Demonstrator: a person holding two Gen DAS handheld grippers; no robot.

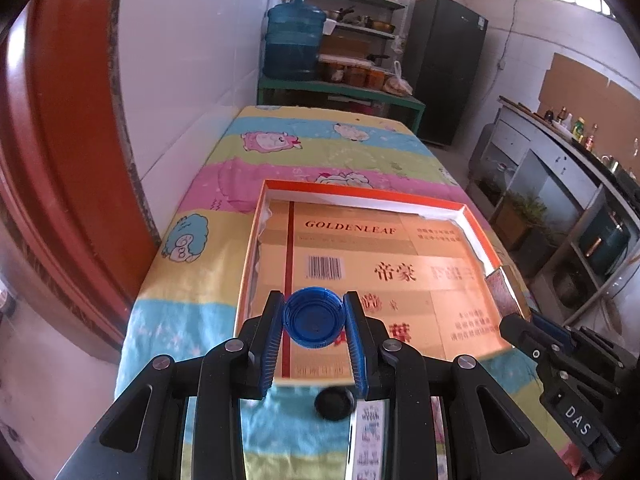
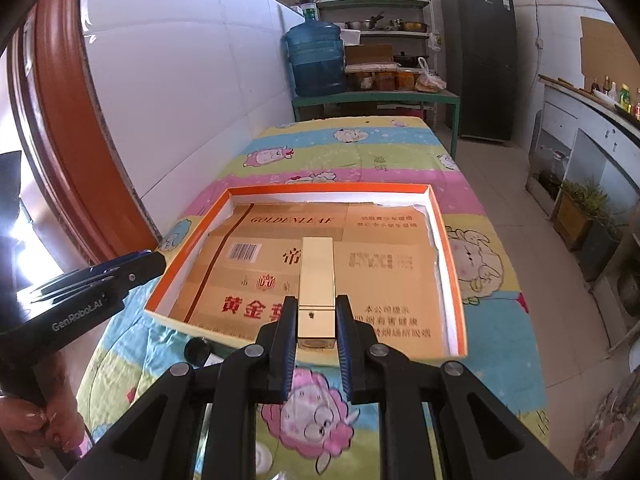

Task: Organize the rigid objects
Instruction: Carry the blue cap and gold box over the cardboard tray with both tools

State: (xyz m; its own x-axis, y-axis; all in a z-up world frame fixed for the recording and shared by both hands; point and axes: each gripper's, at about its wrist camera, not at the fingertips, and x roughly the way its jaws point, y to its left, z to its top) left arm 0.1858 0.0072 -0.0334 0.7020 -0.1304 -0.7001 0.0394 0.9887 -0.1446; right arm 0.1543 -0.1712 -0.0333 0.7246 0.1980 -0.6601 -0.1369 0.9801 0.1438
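Observation:
My left gripper is shut on a blue plastic bottle cap, held hollow side toward the camera above the near left part of the orange-rimmed shallow box. In the right wrist view, my right gripper is shut on a slim gold rectangular box, which points forward over the near edge of the orange-rimmed box. The gold box and the right gripper's tip show at the right edge of the left wrist view. The box's floor is lined with gold "GOLDENLEAF" cardboard.
A black round cap lies on the cartoon-print cloth just in front of the box; the black cap also shows in the right wrist view. A white tiled wall runs along the left. A blue water jug, shelves and a dark fridge stand behind the table.

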